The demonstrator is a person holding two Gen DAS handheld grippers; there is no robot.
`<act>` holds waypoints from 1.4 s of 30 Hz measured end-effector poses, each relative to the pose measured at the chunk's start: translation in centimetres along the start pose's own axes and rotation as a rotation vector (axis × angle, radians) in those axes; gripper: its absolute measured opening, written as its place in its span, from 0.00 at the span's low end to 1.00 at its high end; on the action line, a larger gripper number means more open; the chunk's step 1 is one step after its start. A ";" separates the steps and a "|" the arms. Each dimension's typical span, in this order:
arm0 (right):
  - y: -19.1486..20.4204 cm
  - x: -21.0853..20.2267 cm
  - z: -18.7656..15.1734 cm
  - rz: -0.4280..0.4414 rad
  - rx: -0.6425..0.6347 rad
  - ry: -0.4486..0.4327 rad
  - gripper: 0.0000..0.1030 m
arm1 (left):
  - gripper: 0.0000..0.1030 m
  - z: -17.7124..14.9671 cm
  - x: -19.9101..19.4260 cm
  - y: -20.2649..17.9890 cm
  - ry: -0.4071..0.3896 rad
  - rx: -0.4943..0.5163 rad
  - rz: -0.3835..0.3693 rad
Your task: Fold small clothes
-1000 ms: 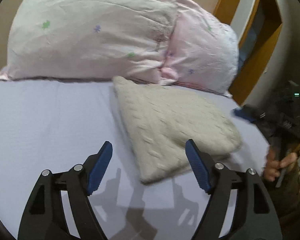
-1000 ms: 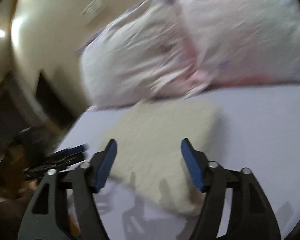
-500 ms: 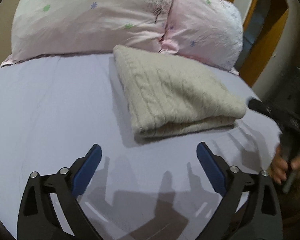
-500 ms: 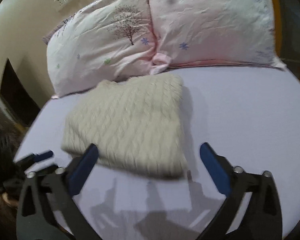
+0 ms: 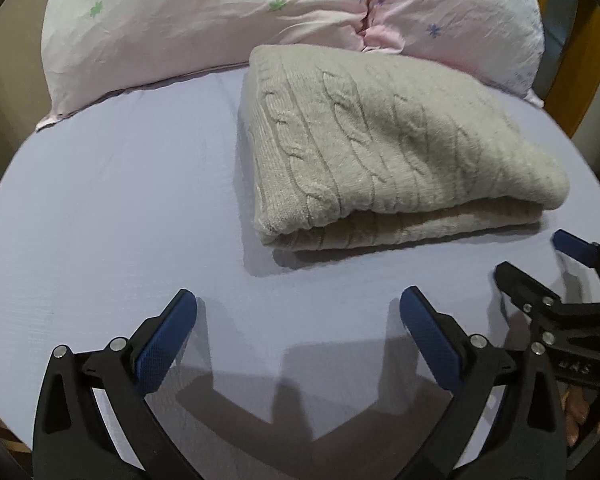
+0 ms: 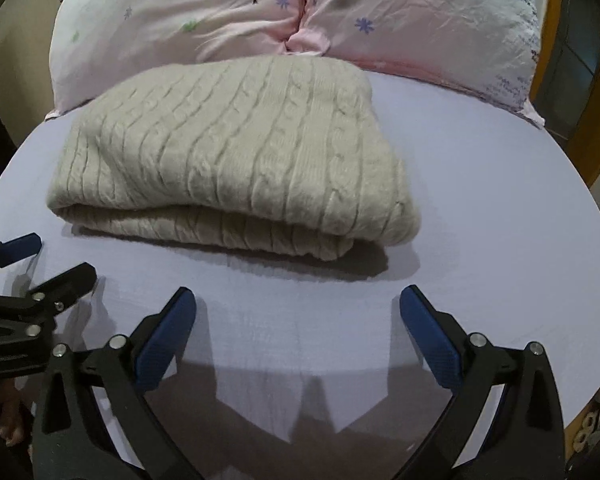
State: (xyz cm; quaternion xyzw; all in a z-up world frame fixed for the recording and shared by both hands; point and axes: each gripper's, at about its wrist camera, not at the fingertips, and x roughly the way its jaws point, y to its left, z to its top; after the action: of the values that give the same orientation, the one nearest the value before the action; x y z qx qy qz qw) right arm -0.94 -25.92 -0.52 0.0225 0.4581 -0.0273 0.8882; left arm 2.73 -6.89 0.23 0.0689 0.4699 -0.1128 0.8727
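Left wrist view: the left gripper (image 5: 298,312) sits at bottom centre, fingers spread wide apart and holding nothing. A folded cream cable-knit sweater (image 5: 384,140) lies on the lavender bed sheet (image 5: 112,208) at centre right, below two pink pillows (image 5: 220,12). The right gripper (image 6: 298,312), entering at the lower right edge, also has its fingers apart, clear of the sweater.

Sweater (image 5: 384,140) on bed (image 5: 112,208), pillows (image 5: 220,12) behind (touching)
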 end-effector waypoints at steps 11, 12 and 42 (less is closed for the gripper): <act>0.0 0.2 0.0 -0.002 0.002 0.004 0.98 | 0.99 0.3 0.4 0.1 0.075 -0.021 0.021; 0.0 0.2 0.1 -0.002 0.002 0.004 0.98 | 0.99 0.3 0.5 0.1 0.075 -0.022 0.021; 0.0 0.0 0.0 0.000 -0.002 0.003 0.98 | 0.99 0.3 0.6 0.2 0.068 -0.023 0.022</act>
State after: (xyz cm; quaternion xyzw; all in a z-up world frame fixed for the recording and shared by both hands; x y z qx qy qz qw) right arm -0.90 -25.94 -0.51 0.0215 0.4595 -0.0267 0.8875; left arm 3.34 -6.80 -0.07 0.0679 0.4996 -0.0954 0.8583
